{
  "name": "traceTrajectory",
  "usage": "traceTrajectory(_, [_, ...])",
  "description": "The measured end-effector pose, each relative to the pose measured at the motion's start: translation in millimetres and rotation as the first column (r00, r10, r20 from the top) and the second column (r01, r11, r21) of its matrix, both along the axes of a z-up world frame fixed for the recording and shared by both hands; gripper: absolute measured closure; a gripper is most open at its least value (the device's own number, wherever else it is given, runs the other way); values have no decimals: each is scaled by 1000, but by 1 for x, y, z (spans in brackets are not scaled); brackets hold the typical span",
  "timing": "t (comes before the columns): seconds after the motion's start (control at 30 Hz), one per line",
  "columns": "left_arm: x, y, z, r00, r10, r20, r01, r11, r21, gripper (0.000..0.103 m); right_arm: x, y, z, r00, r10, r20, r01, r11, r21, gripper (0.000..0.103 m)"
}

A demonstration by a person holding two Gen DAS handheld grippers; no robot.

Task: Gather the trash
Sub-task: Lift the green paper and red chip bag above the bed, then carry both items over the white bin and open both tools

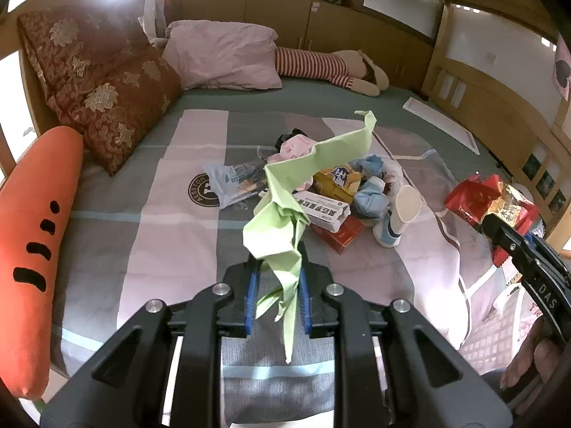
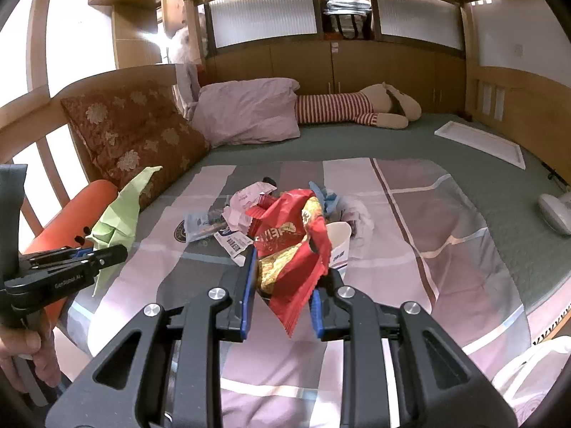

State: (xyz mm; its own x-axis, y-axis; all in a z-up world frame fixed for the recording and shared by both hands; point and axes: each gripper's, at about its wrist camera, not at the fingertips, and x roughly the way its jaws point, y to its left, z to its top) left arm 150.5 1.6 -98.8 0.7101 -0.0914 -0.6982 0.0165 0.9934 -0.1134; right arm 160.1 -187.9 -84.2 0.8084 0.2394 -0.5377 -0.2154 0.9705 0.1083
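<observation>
My left gripper is shut on a crumpled light green paper that stands up above the bed; the paper and that gripper also show at the left of the right wrist view. My right gripper is shut on a red and yellow snack wrapper, seen too at the right edge of the left wrist view, wrapper and gripper. Between them on the patchwork bedspread lies a trash pile: boxes, blue masks, plastic wrappers and a tipped paper cup.
An orange carrot plush and brown floral cushions line the left side. A pink pillow and striped plush toy lie at the head. A white flat frame rests far right. A white bag sits at the lower right.
</observation>
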Motion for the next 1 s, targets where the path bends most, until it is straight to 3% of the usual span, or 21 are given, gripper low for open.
traceTrajectory(0.57, [0, -1, -1, 1000, -1, -4, 1, 1000, 8, 83, 1, 0, -1, 1000, 1, -5, -1, 1000, 3, 77])
traceTrajectory(0.7, [0, -3, 0, 1000, -14, 9, 14, 1000, -5, 83, -5, -7, 3, 1000, -11, 24, 10, 999, 40, 77])
traceTrajectory(0.87, [-9, -27, 8, 993, -110, 44, 111, 994, -5, 83, -48, -44, 26, 994, -72, 83, 63, 993, 102, 77])
traceTrajectory(1.0, [-28, -78, 26, 963, -264, 60, 266, 964, -32, 83, -110, -103, 47, 977, -180, 116, 173, 983, 67, 77])
